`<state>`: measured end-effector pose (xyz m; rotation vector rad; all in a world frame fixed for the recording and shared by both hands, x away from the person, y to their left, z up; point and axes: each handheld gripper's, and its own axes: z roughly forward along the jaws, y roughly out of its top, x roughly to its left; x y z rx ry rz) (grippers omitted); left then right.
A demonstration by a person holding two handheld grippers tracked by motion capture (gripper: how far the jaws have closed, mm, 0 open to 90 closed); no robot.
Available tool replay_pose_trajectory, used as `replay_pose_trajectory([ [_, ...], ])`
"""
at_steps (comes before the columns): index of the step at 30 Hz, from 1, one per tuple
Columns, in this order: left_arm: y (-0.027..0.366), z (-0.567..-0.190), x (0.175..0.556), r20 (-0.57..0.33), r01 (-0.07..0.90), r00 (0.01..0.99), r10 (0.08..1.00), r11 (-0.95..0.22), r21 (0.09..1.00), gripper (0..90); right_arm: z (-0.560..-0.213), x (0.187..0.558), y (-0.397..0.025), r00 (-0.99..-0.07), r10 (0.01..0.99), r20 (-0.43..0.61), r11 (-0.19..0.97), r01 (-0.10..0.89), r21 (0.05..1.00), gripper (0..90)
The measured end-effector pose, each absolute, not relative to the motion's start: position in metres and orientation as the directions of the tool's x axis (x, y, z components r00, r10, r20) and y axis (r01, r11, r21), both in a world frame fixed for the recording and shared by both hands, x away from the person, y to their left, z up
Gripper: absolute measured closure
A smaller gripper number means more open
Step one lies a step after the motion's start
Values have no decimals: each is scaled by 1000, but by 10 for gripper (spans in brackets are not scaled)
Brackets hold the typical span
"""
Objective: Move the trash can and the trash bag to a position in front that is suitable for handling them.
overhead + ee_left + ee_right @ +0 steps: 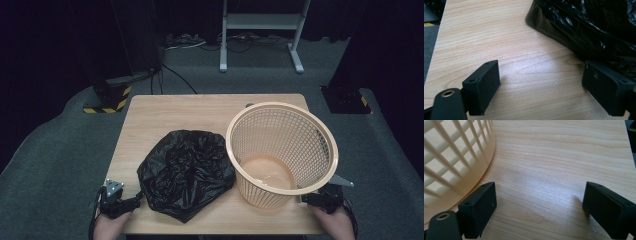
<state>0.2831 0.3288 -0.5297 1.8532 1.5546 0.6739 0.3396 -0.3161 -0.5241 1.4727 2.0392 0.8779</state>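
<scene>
High view: basket (283,150) hides much of the right claw (311,199); both claws gape wide, left claw (134,199) beside bag (186,172).

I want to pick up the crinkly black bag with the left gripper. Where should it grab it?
Probably the bunched fold at the black bag's near-left edge. The left gripper sits open right beside it, so come in low along the table from the left. Loose wrinkles there give the jaws something to pinch; the smooth puffed top would likely slip.
</scene>
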Motion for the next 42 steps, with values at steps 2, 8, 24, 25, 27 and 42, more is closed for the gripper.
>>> replay_pose_trajectory([
  [2, 329, -530, 282, -10, 668, 177, 984, -112, 736, 149, -524, 340, -316, -310, 951, -8, 217, 647, 731, 114],
  [8, 336, -527, 279, -57, 621, 168, 984, -61, 782, 150, -524, 339, -316, -301, 954, 9, 200, 654, 729, 114],
  [24, 304, -462, 260, -63, 454, 265, 962, -67, 888, 151, -524, 339, -315, -298, 954, 12, 196, 656, 729, 108],
  [25, 293, -452, 259, -50, 430, 294, 955, -86, 899, 152, -524, 339, -315, -301, 954, 5, 202, 653, 730, 107],
  [27, 277, -443, 259, -35, 416, 337, 941, -115, 902, 152, -524, 339, -315, -302, 953, 4, 204, 652, 730, 107],
  [42, 205, -431, 294, 20, 403, 478, 878, -239, 883, 158, -524, 339, -318, -308, 951, 22, 195, 653, 732, 105],
])
